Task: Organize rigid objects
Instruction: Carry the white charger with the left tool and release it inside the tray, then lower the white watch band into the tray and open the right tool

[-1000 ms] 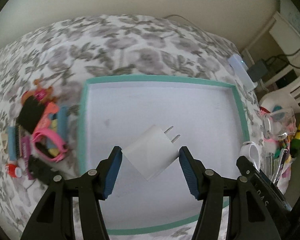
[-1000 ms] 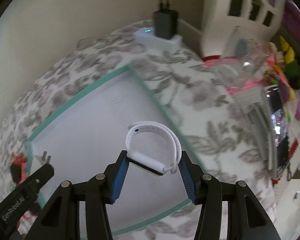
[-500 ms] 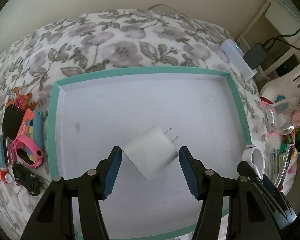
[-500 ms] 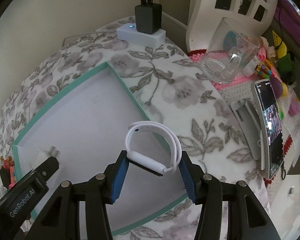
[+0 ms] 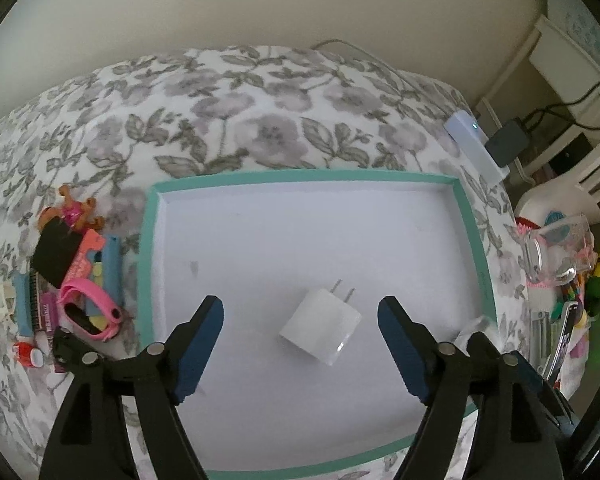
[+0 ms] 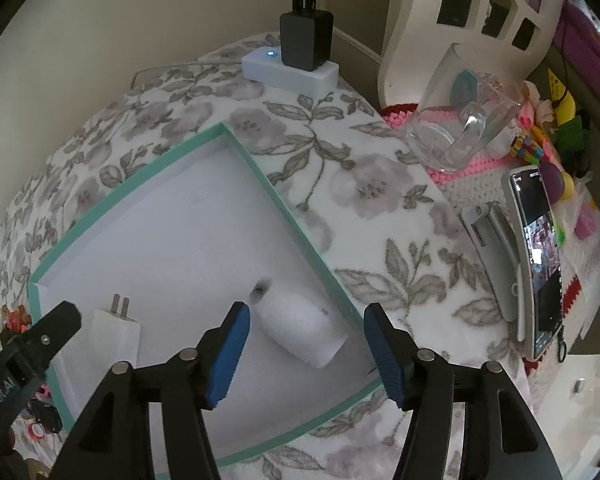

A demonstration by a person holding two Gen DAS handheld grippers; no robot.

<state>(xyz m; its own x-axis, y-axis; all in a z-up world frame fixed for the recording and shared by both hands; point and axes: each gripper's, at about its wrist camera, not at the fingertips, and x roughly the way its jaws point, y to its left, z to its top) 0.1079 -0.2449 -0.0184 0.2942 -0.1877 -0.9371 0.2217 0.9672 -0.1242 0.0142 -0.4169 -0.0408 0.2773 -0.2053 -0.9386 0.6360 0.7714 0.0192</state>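
Both tools have just been opening and now stand spread with nothing pinched: the left tool (image 5: 300,344) hangs over the white charger (image 5: 321,330), which lies flat on the tray floor between the jaws but clear of both pads; the right tool (image 6: 306,350) is over the white watch (image 6: 300,330), blurred, apparently just landing near the tray's (image 5: 300,176) right wall. Risks as I see them: the watch looks unsettled and sits close to the teal rim, so it could roll or bounce against the wall; pulling either tool away low could clip the charger or drag the band. The tools are near each other, so a careless retreat could knock them together. More clutter waits left of the tray, pink band (image 5: 96,308) and small toys, well apart from it. Surface is a floral bedspread (image 5: 260,120), soft, so the tray may tilt under pressure. Right side: power strip (image 6: 290,72) with black adapter, glass mug (image 6: 460,128), phone (image 6: 538,256), white chair, plain wall behind.
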